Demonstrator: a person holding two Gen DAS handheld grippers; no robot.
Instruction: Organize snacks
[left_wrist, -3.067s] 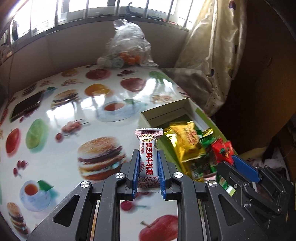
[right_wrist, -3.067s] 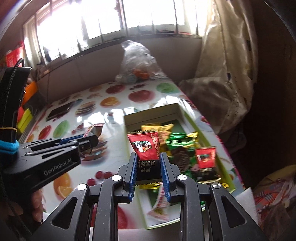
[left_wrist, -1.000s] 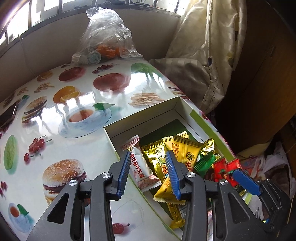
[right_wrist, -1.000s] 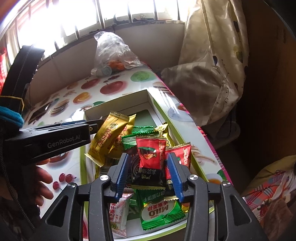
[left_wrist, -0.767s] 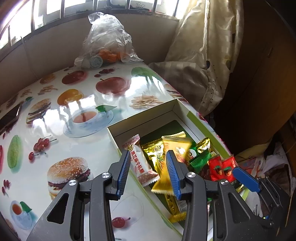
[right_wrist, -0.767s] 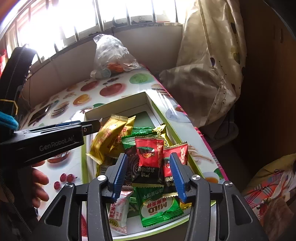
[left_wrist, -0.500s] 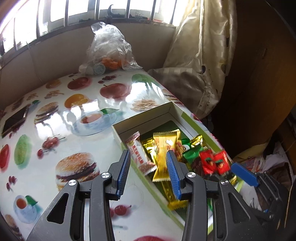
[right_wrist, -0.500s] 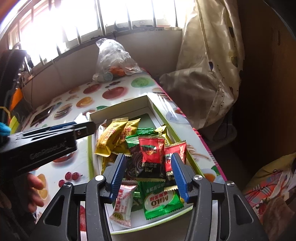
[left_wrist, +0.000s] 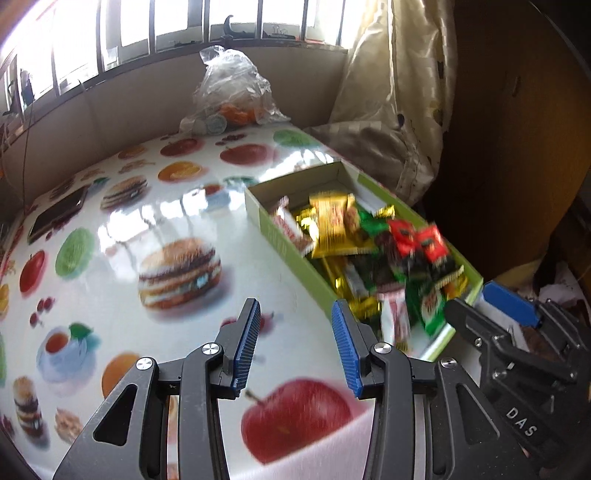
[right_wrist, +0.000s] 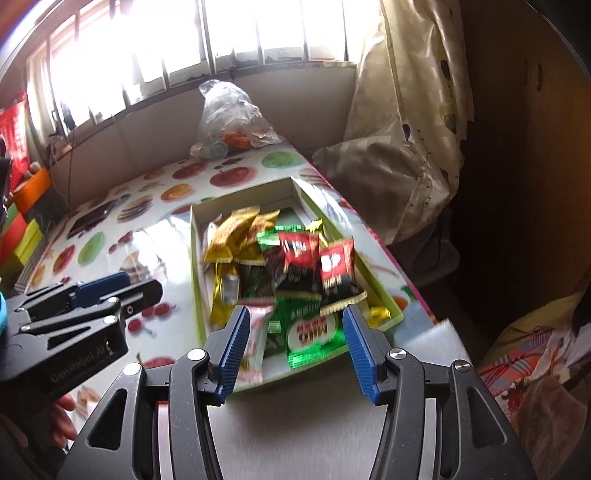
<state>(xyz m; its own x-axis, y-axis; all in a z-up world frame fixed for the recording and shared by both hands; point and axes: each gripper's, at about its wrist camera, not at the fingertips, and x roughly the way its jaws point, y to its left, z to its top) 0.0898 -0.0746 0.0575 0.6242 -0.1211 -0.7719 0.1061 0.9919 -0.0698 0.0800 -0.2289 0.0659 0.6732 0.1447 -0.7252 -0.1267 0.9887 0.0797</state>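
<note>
- Left wrist view: the box (left_wrist: 280, 242), a shallow green tray with a pale inner wall, sits at the right edge of the tabletop (left_wrist: 122, 206), which is covered in a glossy cloth printed with burgers, apples and teacups.
- The snacks (left_wrist: 373, 251) lie heaped inside the box: gold wrappers (left_wrist: 328, 221) toward its far end, two red-and-black packets (right_wrist: 317, 266) on top in the middle, a green Milo pouch (right_wrist: 314, 332) and a white-and-red candy (right_wrist: 255, 332) at the near end. Motion blur smears most of the print.
- A clear plastic bag (left_wrist: 231, 96) stands at the far edge of the tabletop, and a dark phone (left_wrist: 55, 216) lies near the left edge.
- The left gripper (left_wrist: 295, 347) hangs over the printed cloth just beside the box's near left wall, its blue fingers (left_wrist: 245, 347) spread with nothing between them.
- The right gripper (right_wrist: 295, 354) hangs over the box's near end; its jaws have just been opening and stand apart, with no packet pinched.
- Three seconds ago each gripper clamped a packet, the left a white nougat bar and the right a red-and-black one; both now lie in the box.
- Since a second ago both grippers have drawn back from the box, so more of the tabletop and a grey surface (right_wrist: 314, 424) at the near edge show.
</note>
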